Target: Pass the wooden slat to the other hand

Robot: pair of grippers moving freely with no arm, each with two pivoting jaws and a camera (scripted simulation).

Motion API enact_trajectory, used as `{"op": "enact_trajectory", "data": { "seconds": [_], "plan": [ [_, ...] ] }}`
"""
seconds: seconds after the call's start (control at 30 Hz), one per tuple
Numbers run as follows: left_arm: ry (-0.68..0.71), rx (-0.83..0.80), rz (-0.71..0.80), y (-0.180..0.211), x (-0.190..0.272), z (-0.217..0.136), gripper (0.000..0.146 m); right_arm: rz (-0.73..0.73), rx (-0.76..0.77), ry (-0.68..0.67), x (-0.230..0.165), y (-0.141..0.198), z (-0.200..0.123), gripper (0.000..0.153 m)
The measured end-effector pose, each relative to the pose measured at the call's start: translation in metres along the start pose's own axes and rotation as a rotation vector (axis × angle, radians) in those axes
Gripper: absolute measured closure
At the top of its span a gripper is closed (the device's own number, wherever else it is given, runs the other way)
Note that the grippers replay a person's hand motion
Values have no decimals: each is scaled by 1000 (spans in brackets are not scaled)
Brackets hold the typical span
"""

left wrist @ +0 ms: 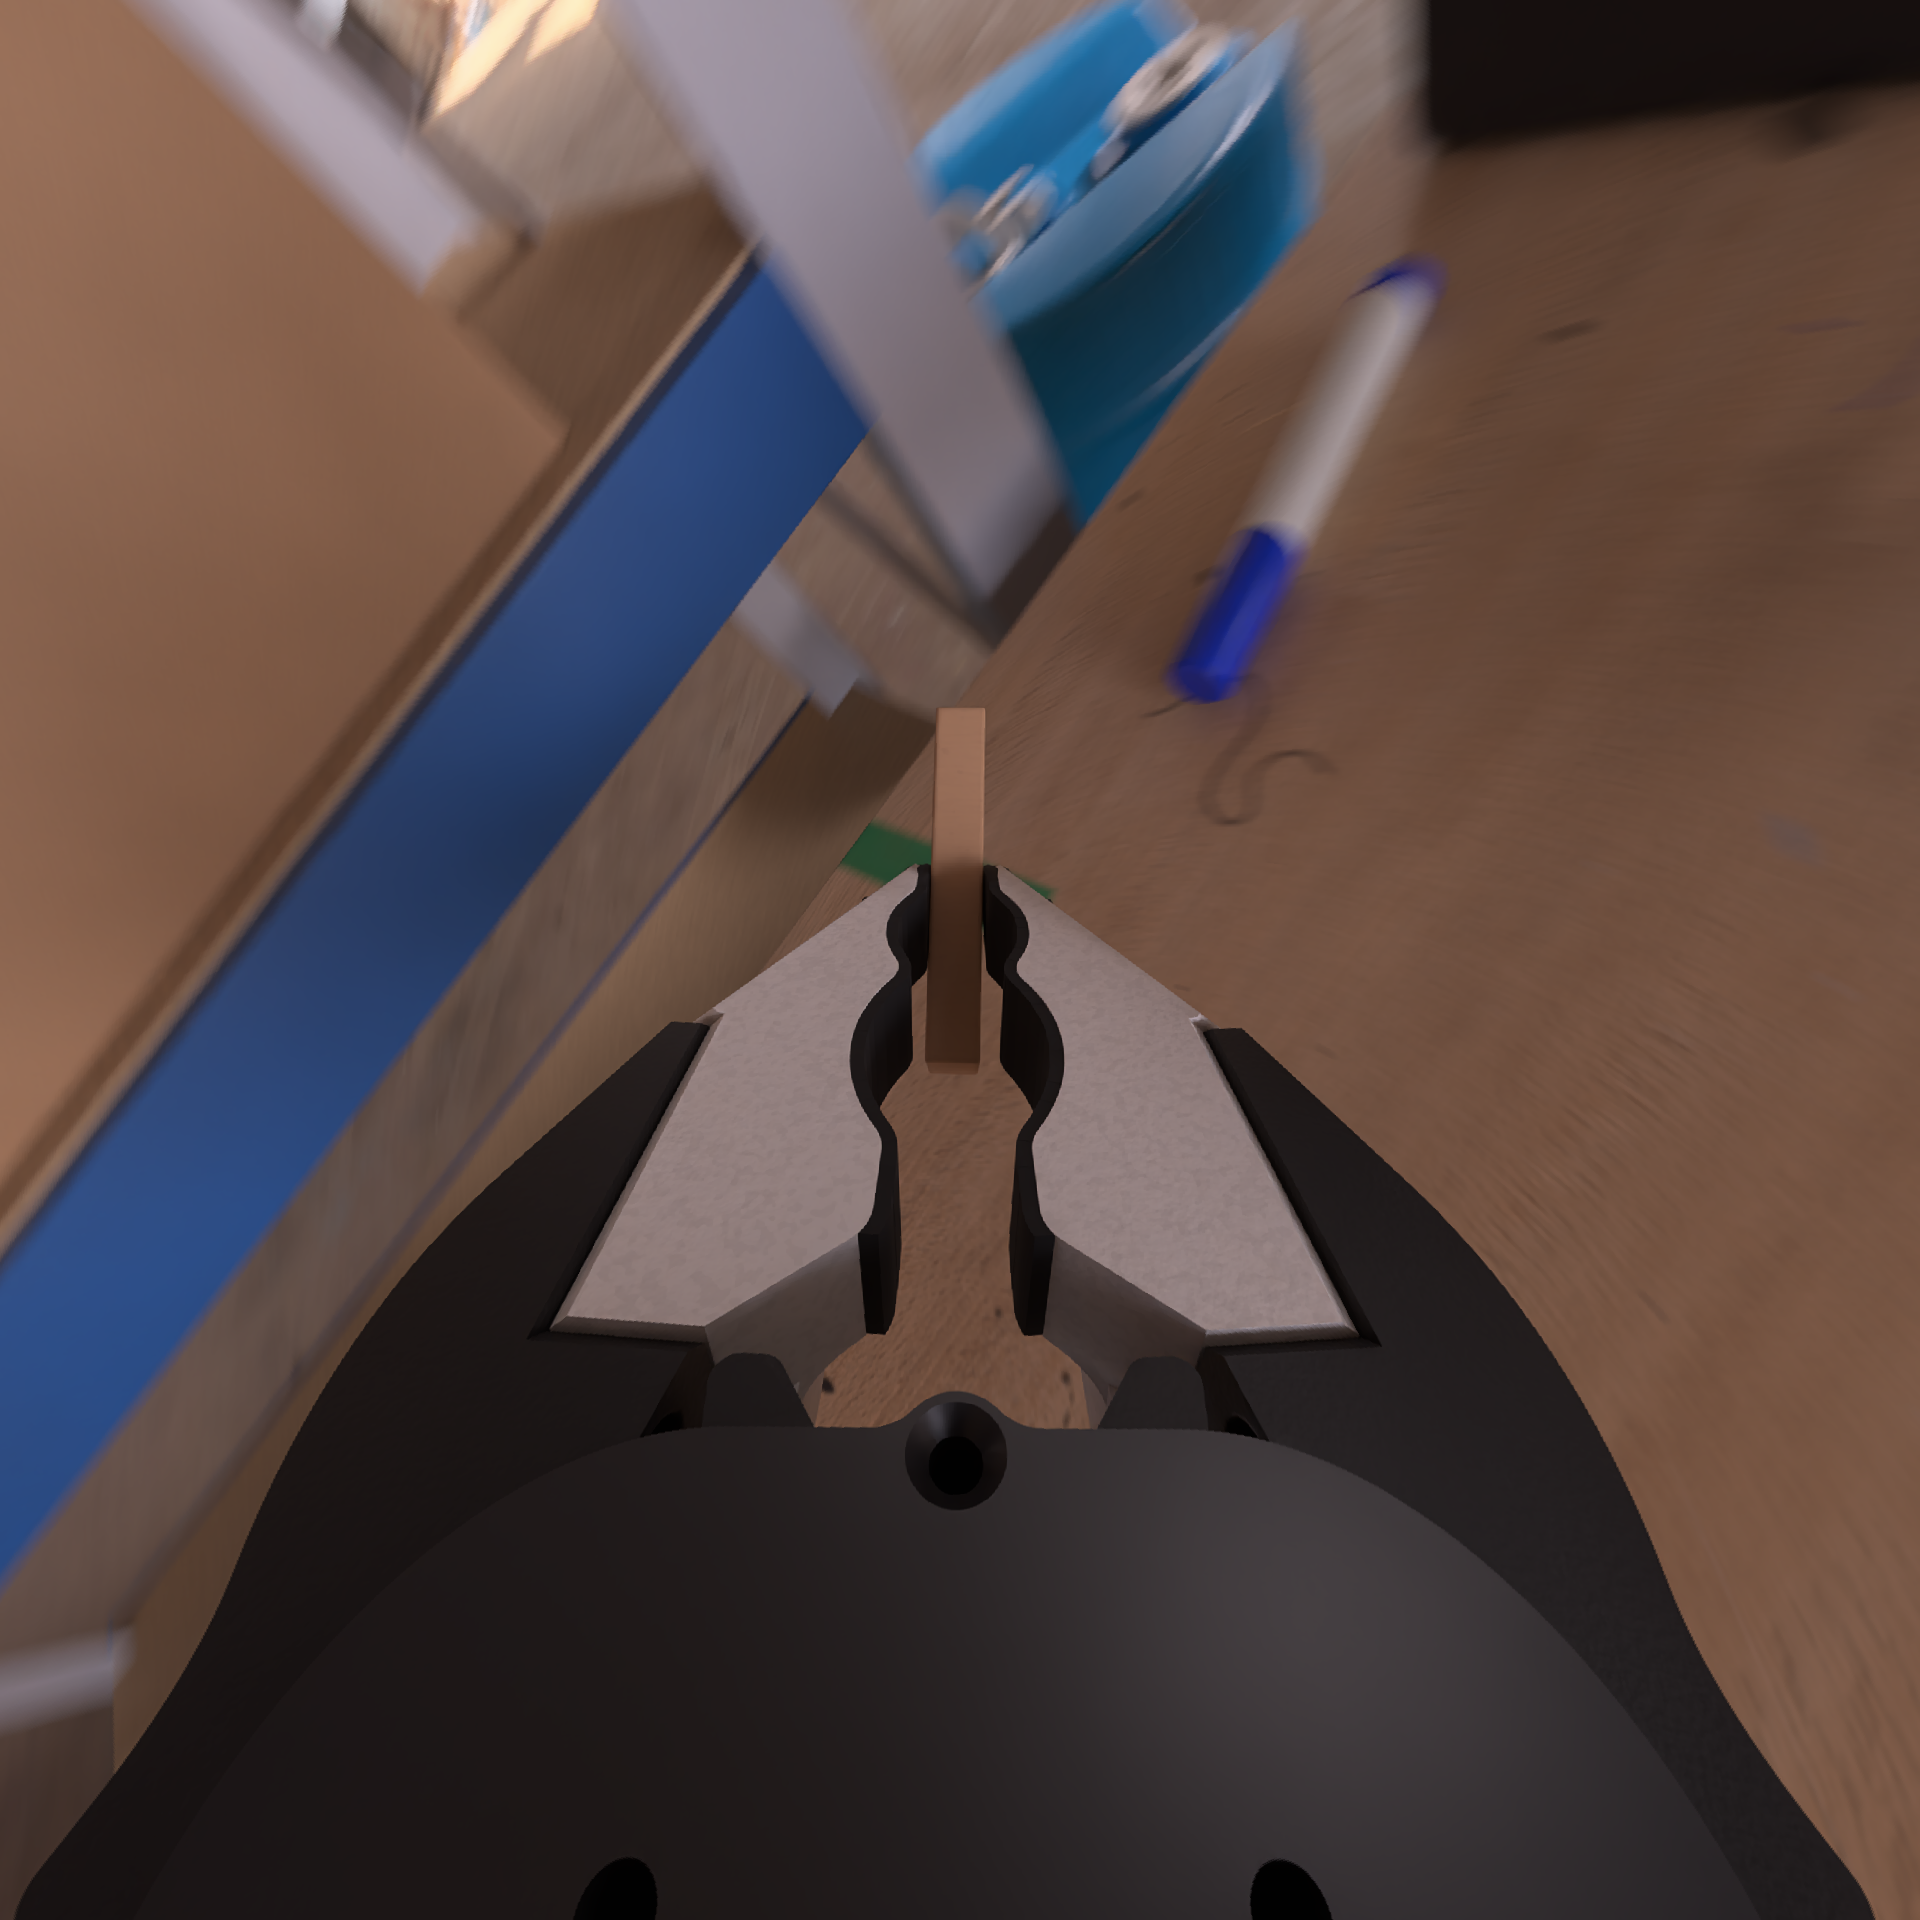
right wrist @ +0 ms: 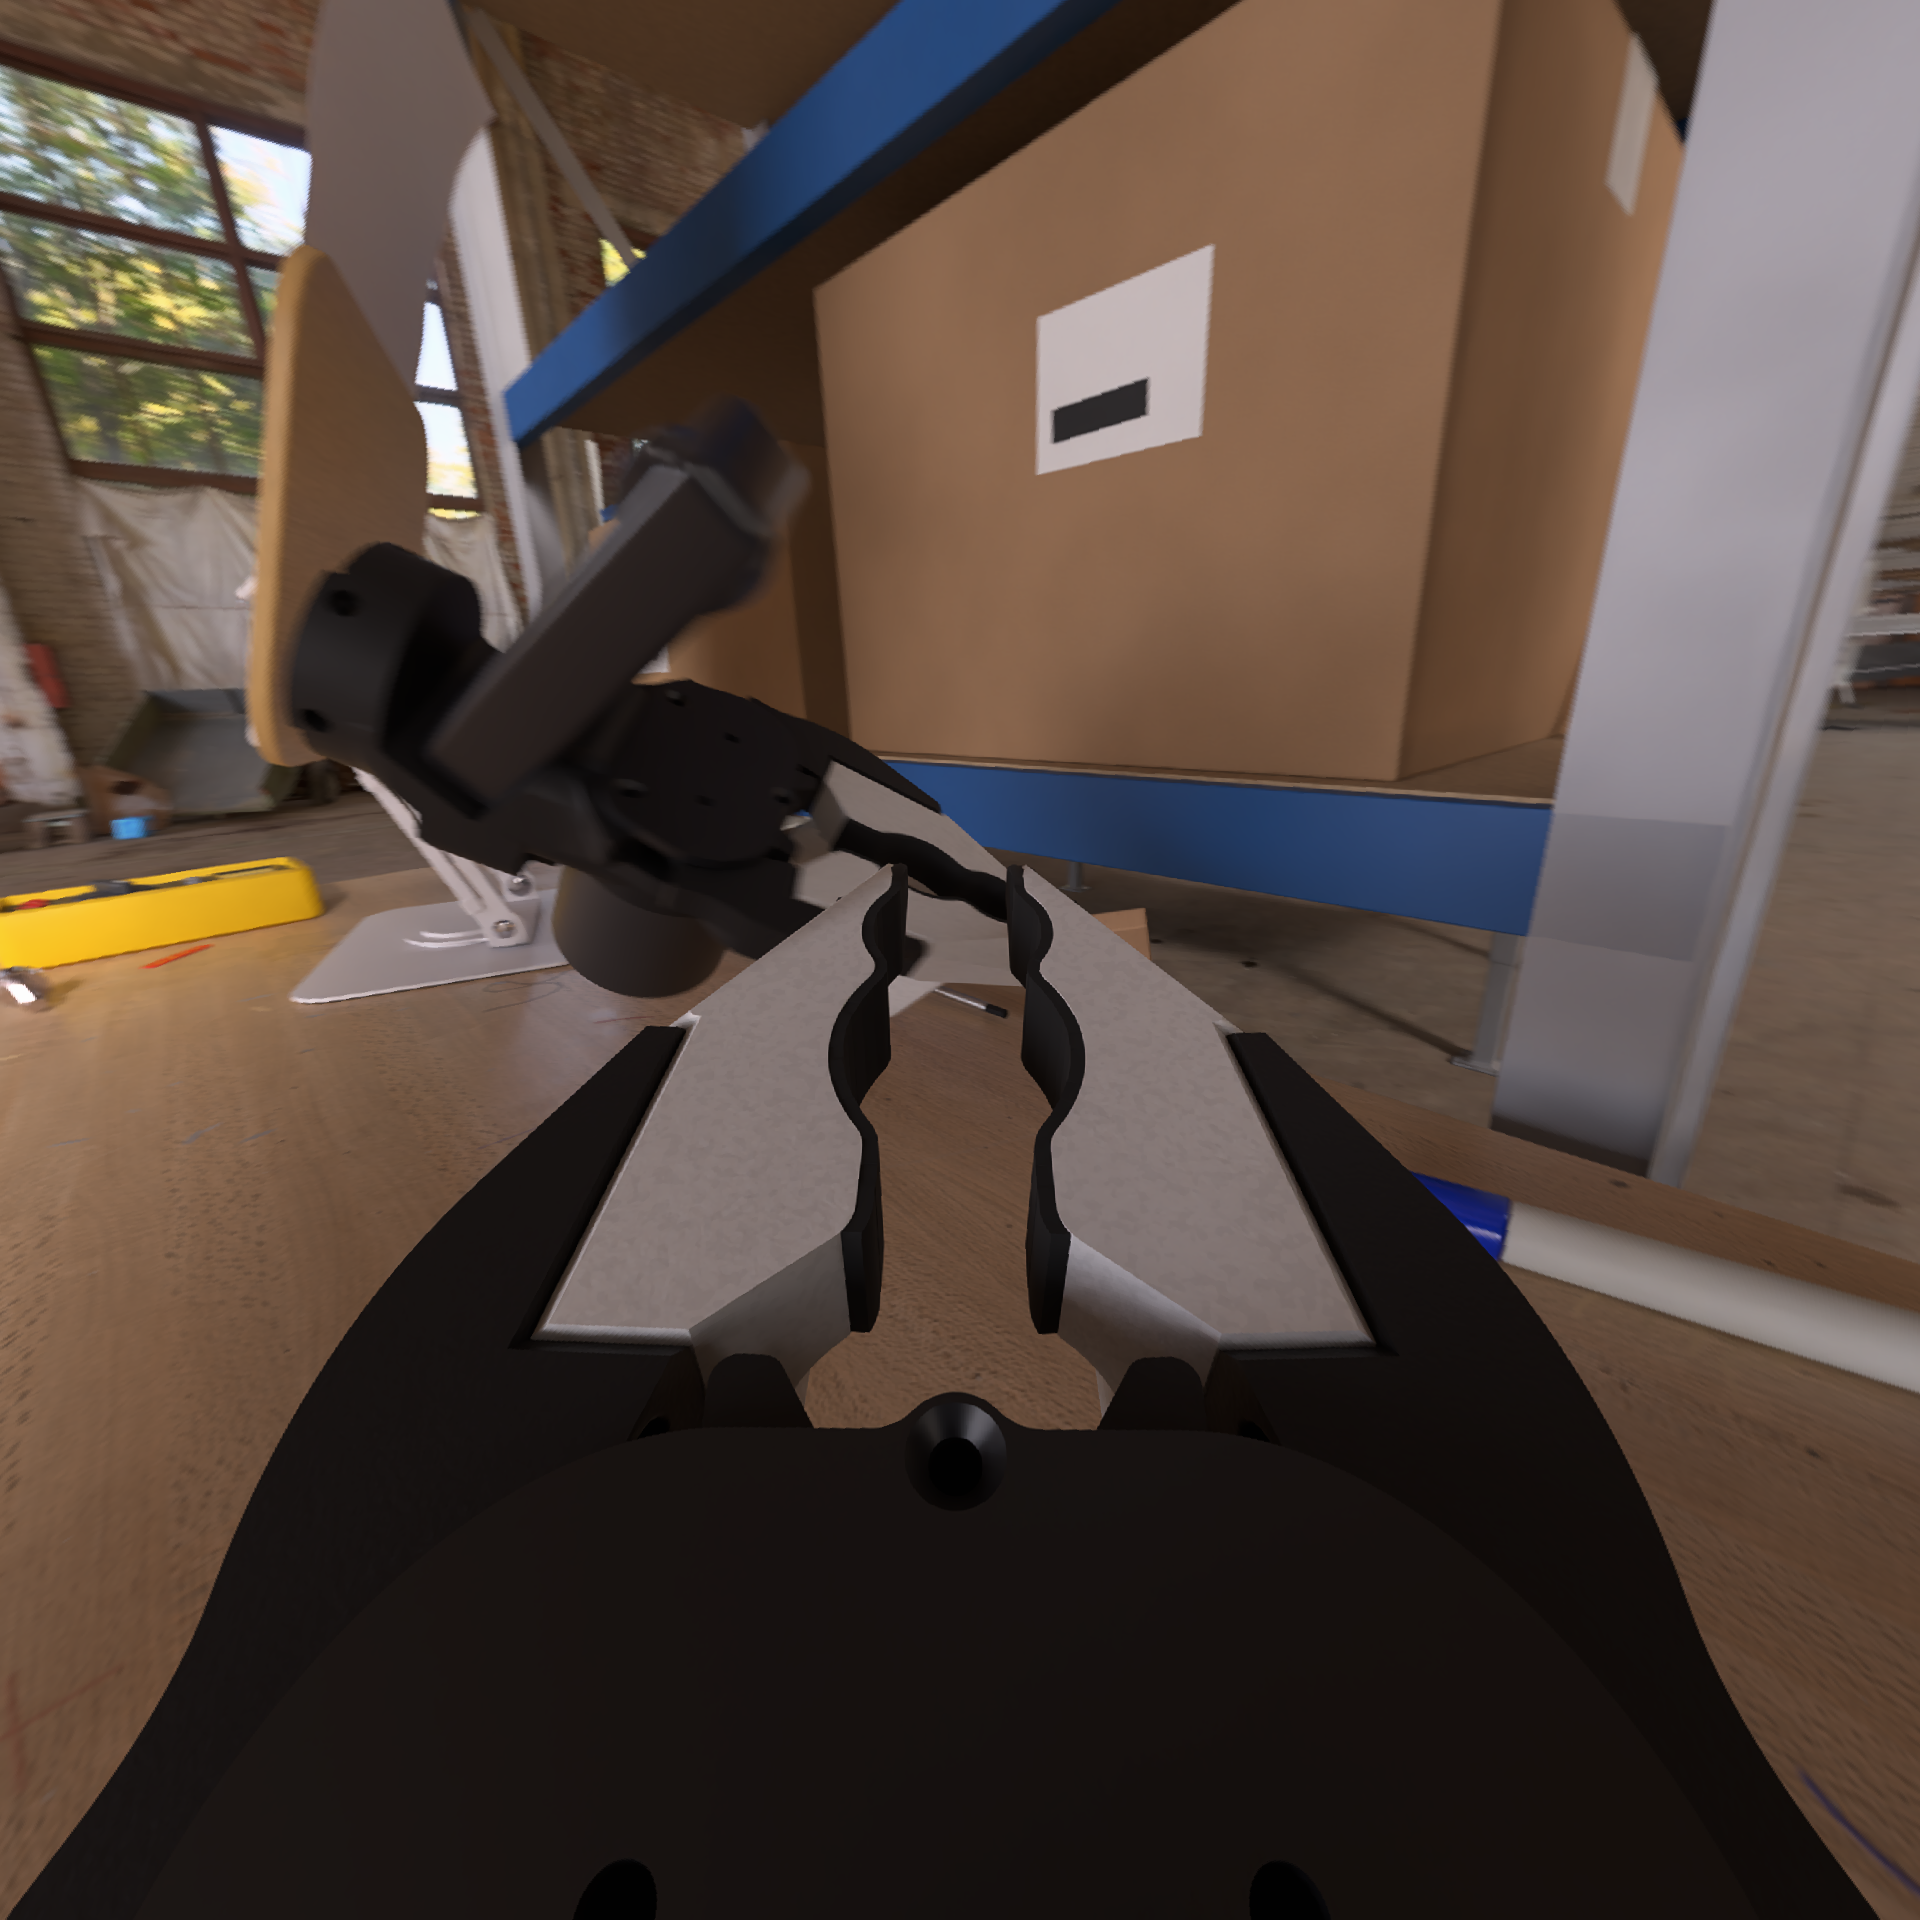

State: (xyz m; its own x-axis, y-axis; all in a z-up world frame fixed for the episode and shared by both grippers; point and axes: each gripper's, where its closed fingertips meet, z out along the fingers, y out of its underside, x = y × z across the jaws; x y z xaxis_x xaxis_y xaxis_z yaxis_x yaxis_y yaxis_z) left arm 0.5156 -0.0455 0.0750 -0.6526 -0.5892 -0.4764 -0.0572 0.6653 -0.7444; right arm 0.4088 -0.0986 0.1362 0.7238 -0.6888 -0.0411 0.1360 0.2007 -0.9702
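My left gripper (left wrist: 956, 878) is shut on the wooden slat (left wrist: 956, 790), a thin tan strip seen edge-on. It sticks out past the fingertips above the wooden tabletop (left wrist: 1455, 935). In the right wrist view my right gripper (right wrist: 954, 878) is open and empty. The left gripper (right wrist: 977, 883) reaches in from the left, tilted, with its fingertips right at the gap between my right fingertips. A small tan piece (right wrist: 1127, 930) beside the right finger may be the slat's end; the rest of the slat is hidden there.
A blue-capped marker (left wrist: 1299, 478), a blue tub (left wrist: 1132, 239) and green tape (left wrist: 883, 847) are ahead of the left gripper. A blue-beamed shelf (right wrist: 1195, 831) holds a cardboard box (right wrist: 1195, 582). A yellow tray (right wrist: 156, 904) and a white stand (right wrist: 416, 951) are at left.
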Motion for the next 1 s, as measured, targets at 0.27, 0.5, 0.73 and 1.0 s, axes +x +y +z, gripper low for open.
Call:
{"op": "enact_trajectory", "data": {
  "seconds": [0.27,0.5,0.73,1.0],
  "plan": [
    [419,301,143,-20,79,-130,137,59,-19,-460,-58,-4,-6,125],
    [690,326,22,3,111,-183,137,228,-220,-880,-115,20,-30,111],
    [792,269,-1,18,125,-196,137,202,-358,-1003,-138,35,-43,127],
    [839,212,8,24,129,-199,137,145,-414,-1009,-144,43,-45,135]
  ]
}}
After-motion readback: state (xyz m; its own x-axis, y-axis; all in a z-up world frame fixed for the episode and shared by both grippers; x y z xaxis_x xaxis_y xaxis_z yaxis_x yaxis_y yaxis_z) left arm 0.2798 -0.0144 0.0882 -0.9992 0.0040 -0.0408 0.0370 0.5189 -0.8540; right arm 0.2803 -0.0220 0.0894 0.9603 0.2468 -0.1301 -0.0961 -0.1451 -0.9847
